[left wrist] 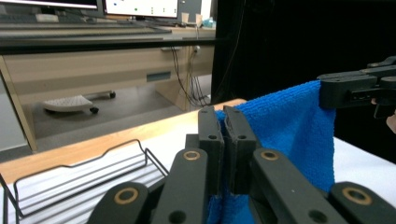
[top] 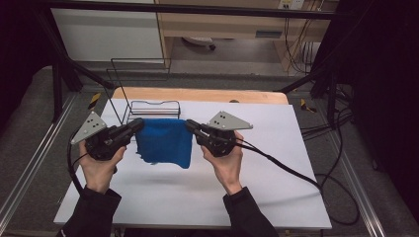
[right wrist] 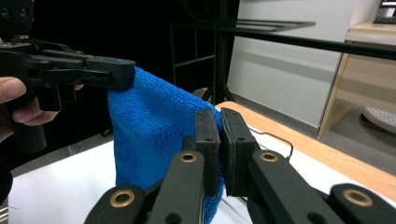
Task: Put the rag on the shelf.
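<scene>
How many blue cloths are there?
1. The blue cloth hangs above the white table, stretched between the left hand-held gripper and the right hand-held gripper, each clamped on a top corner. Any others would be hidden.

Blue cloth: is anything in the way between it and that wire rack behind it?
Nothing visible. The blue cloth hangs off the table, pinched at its top corners by the left gripper and right gripper. The wire rack sits just behind it, no object between.
</scene>
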Action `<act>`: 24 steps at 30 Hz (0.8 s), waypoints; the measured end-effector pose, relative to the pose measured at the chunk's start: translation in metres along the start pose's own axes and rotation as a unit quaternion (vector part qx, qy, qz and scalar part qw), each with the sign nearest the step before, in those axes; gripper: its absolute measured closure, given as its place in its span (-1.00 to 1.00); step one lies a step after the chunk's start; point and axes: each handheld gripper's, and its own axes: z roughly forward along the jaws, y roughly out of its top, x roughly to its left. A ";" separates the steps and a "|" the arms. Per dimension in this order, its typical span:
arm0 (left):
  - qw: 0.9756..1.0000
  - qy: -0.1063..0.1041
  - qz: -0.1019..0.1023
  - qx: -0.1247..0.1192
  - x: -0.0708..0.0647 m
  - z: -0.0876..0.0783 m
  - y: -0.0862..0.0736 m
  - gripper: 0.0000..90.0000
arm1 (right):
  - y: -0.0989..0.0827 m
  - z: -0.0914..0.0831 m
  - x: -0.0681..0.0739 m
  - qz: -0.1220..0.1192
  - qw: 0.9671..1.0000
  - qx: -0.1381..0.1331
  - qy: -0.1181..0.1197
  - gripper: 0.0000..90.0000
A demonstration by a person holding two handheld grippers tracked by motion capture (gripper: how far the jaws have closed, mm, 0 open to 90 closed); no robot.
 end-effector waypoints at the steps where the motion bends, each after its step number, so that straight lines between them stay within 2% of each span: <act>1: 1.000 0.002 0.001 -0.002 0.001 -0.001 0.001 0.93 | 0.004 0.002 0.001 -0.002 1.000 -0.006 -0.001 0.92; 10: 0.999 0.012 0.000 -0.031 0.012 -0.008 0.011 0.93 | 0.019 0.009 0.008 -0.016 1.000 -0.024 -0.003 0.92; 24: 0.997 0.036 0.003 -0.065 0.035 -0.017 0.038 0.93 | 0.047 0.035 0.014 -0.031 0.998 -0.051 -0.005 0.92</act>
